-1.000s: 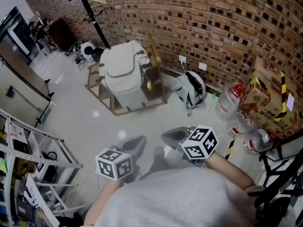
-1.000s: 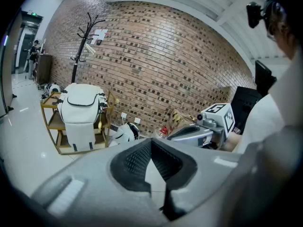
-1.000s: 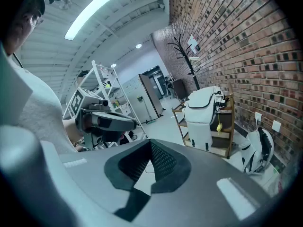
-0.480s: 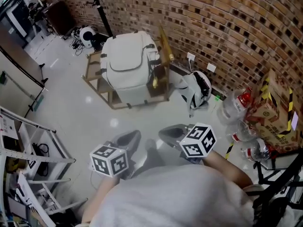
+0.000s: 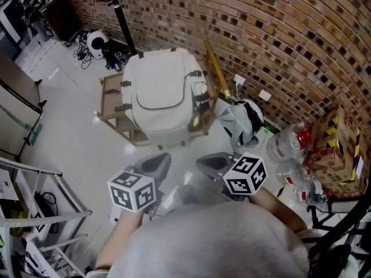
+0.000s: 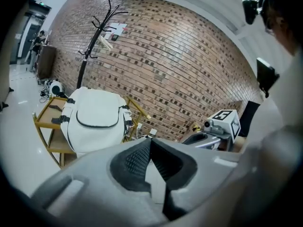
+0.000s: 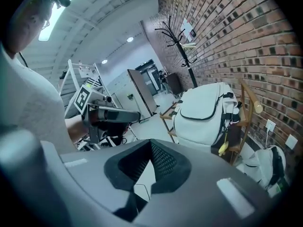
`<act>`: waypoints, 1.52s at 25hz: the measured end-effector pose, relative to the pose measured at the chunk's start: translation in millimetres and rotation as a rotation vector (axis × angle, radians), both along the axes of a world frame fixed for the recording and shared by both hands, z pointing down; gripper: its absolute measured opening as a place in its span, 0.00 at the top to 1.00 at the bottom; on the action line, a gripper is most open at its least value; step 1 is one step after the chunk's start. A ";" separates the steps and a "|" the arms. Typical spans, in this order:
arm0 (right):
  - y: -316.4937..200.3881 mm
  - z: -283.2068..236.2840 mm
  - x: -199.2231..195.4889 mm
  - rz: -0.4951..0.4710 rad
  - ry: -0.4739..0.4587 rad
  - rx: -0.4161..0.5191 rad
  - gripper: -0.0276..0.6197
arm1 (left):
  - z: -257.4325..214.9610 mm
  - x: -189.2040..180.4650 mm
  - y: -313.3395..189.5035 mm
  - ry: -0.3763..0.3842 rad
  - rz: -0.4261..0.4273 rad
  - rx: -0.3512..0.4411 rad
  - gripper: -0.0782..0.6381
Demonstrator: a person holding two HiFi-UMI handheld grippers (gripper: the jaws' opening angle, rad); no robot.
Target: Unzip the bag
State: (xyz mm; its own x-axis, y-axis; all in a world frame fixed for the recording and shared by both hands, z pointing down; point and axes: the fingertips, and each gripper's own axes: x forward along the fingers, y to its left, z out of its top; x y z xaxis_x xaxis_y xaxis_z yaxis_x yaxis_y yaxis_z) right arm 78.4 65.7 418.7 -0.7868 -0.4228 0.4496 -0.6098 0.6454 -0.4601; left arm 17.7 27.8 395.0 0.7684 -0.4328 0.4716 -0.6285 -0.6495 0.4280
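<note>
We are still closing in. Our left gripper [image 5: 152,165] has its fingers clenched on nothing. The white bag [image 5: 165,94] sits zipped on a wooden rack [image 5: 109,106], well ahead of both pairs of fingers. Our right gripper [image 5: 211,164] is clenched and empty too. Next we need to reach the zipper pull and open our fingers. The bag lies nearer than a second ago.

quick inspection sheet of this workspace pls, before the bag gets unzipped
surface: glossy white floor; low wooden rack against the red brick wall.
job's things: white fabric backpack upright on the rack, untouched.
clutter: small white-and-black bag, clear plastic bottles, taped cardboard box on the floor.
grippers: left gripper and right gripper short of the backpack, fingers together, nothing between them.
cables: dark tangle beside a round white device.
surroundings: black coat stand, metal shelving.
</note>
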 end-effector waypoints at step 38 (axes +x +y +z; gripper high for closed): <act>-316.5 42.9 64.6 -0.354 0.430 0.255 0.76 | 43.6 3.7 -214.0 0.014 -0.303 -0.131 0.89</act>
